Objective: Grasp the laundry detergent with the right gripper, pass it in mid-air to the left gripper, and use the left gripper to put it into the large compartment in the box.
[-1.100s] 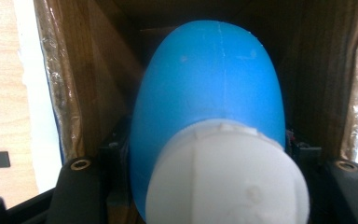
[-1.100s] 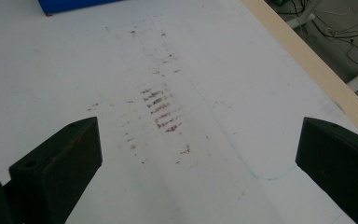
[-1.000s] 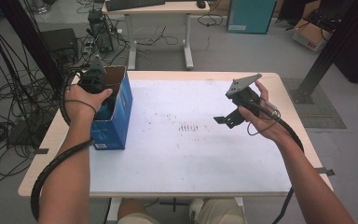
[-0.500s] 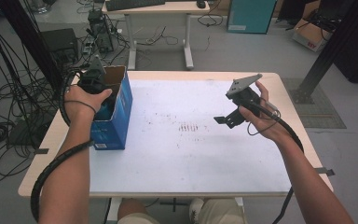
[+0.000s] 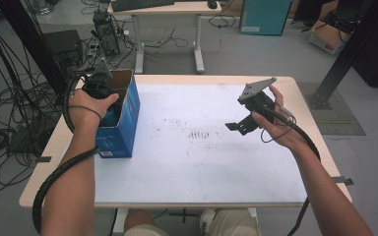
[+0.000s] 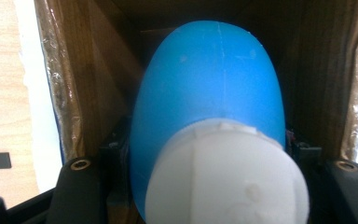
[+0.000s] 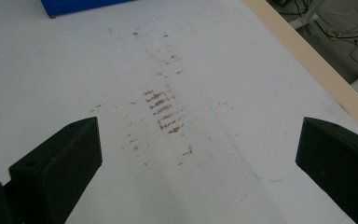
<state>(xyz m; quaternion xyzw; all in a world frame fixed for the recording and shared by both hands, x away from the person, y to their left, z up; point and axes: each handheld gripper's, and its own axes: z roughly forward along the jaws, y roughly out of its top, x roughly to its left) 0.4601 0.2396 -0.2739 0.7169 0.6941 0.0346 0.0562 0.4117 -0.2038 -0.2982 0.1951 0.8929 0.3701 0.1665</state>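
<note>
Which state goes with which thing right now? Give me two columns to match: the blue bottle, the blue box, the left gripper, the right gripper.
Things:
1. blue bottle
2. blue box
3. left gripper
4. right gripper

States:
a. jaws wide apart above the white table
b. standing open-topped at the table's left side
c. held inside the box, white cap toward the camera
d. clamped on the bottle

Pairs: 1-c, 2-b, 3-d, 4-a
</note>
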